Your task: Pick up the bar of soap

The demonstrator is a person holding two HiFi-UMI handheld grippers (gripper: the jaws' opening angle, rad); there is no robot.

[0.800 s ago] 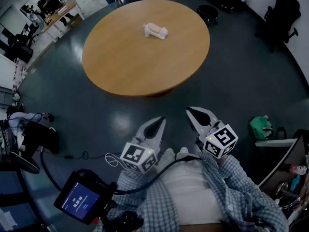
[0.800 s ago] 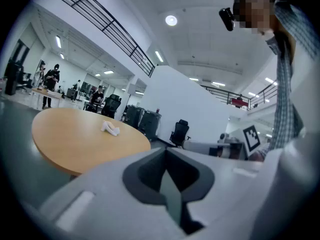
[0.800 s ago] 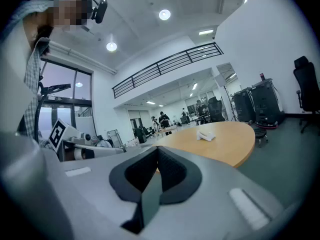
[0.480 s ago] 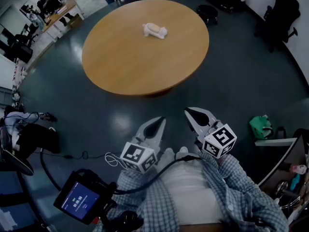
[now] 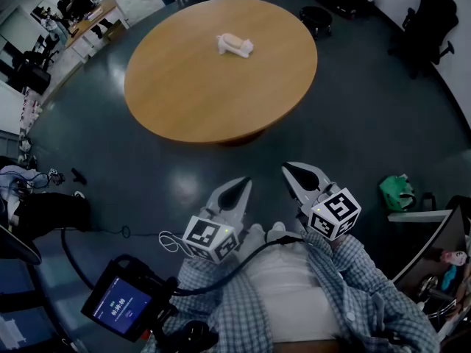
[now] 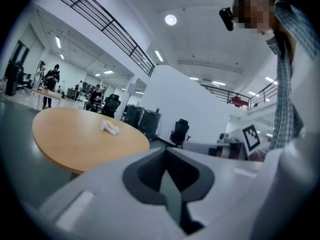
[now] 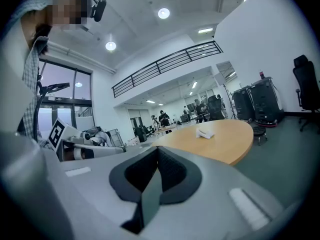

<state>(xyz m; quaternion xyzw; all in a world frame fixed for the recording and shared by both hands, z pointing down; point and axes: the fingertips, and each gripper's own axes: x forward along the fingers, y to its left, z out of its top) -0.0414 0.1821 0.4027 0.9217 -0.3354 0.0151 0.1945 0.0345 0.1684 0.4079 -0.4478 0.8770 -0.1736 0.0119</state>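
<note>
While both pairs of jaws are pressed together with nothing between them, the task has hardly begun. The left gripper (image 5: 243, 185) and the right gripper (image 5: 290, 170) sit side by side just in front of the person's checked shirt (image 5: 383, 300), over the dark floor (image 5: 368, 116), tips pointing forward. Each gripper view shows its own jaws meeting in a closed seam, with the target far off beyond them.

The bar of soap (image 5: 235, 45), a pale lump, lies alone on the round wooden surface (image 5: 191, 101), nearer its far edge than its near edge. It is well apart from both grippers, with a stretch of floor before the near edge.

Nothing is done yet, by my reading. Closing in on the surface, opening one pair of jaws, clamping on the soap and lifting it all remain.
</note>
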